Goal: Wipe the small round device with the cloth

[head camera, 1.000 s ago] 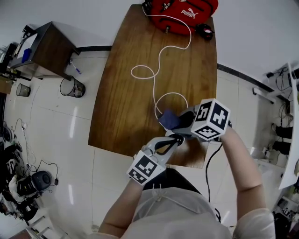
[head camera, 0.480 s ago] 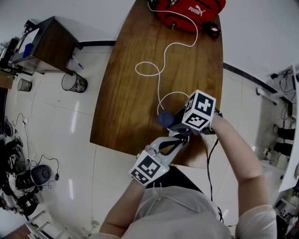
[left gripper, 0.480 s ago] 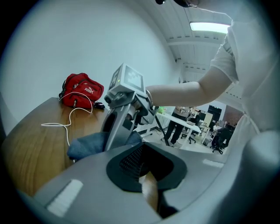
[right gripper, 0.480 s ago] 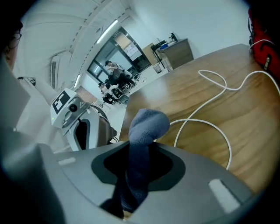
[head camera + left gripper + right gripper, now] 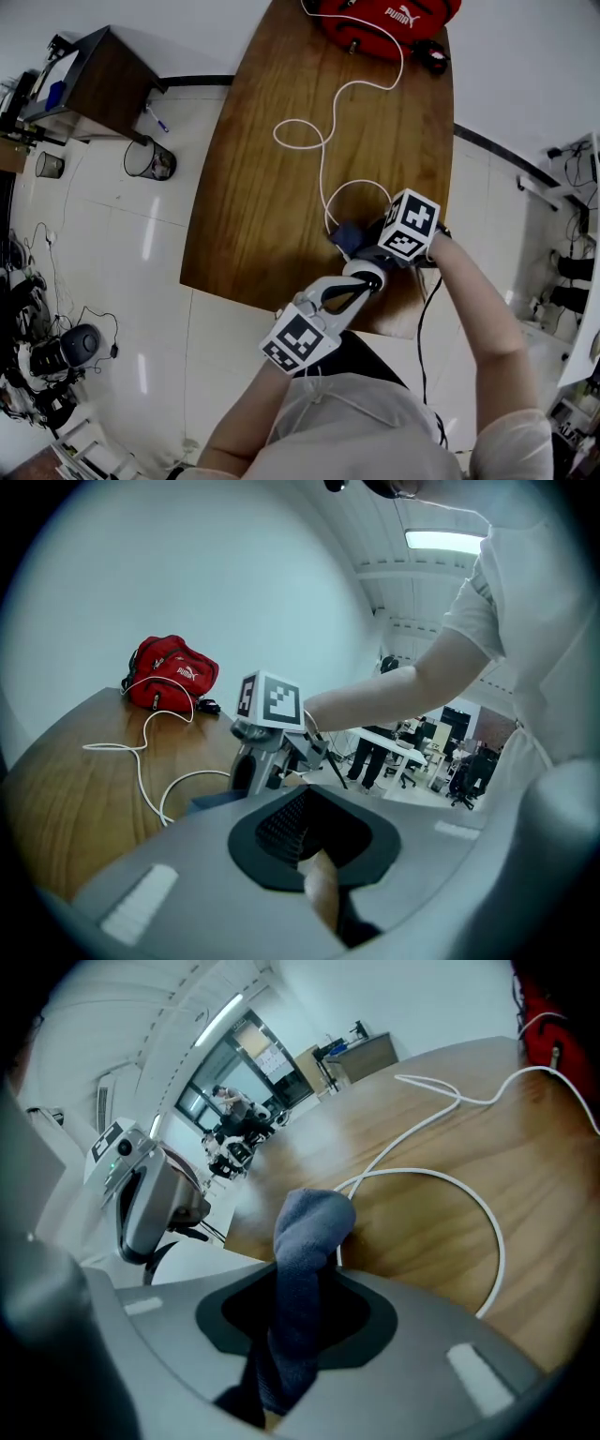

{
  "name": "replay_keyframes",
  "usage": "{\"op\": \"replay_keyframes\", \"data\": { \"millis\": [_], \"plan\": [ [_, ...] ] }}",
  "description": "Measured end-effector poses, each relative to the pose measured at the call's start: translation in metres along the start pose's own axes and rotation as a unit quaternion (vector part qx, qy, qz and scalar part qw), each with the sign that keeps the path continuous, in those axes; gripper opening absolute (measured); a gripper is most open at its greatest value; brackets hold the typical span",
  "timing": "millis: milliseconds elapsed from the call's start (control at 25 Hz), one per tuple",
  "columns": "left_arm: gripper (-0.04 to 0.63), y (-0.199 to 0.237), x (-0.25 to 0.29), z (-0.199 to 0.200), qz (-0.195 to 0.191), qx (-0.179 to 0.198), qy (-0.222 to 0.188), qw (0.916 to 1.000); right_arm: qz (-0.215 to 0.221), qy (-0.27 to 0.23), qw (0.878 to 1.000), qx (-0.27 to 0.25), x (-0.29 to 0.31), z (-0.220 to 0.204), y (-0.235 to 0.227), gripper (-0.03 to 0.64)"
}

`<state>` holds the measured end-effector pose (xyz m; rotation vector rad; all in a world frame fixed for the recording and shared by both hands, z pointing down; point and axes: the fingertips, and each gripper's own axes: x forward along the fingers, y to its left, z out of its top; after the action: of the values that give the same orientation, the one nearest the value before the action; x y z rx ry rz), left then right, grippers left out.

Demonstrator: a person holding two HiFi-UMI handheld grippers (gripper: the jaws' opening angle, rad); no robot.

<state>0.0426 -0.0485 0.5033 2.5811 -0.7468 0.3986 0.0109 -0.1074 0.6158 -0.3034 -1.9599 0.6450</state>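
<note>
My right gripper is shut on a bunched blue-grey cloth, which sticks out past its jaws over the wooden table. The left gripper is shut and points at the cloth from the table's near edge, almost touching it. A small pale round shape sits at its tips in the head view; I cannot tell whether it is the device or part of the gripper. In the left gripper view the right gripper stands just beyond the left gripper's shut jaws.
A white cable loops from a red bag at the far end of the table down to the grippers. A small black item lies beside the bag. A waste bin and a dark side table stand on the floor at the left.
The right gripper has turned and drawn in with the cloth, closer to the left gripper's tip. The left gripper has barely moved and stays shut.
</note>
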Motion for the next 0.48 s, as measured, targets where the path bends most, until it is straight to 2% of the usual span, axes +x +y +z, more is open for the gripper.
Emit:
{"op": "replay_keyframes", "data": {
  "millis": [160,280,360,480],
  "plan": [
    [0.006,0.001,-0.002,-0.006,0.014,0.020,0.018,0.9995,-0.047,-0.075,0.996,0.017,-0.027,-0.003,0.007,0.118],
    [0.006,0.000,-0.005,-0.003,0.029,0.034,0.023,0.9987,-0.086,-0.126,0.988,0.007,-0.063,-0.006,0.035,0.118],
    [0.006,0.001,-0.009,0.003,0.040,0.031,0.011,0.9986,-0.090,-0.165,0.982,0.002,-0.083,-0.007,0.067,0.118],
    [0.006,0.002,-0.015,0.004,0.055,0.030,0.008,0.9980,-0.071,-0.202,0.977,0.003,-0.084,-0.016,0.116,0.118]
  ]
}}
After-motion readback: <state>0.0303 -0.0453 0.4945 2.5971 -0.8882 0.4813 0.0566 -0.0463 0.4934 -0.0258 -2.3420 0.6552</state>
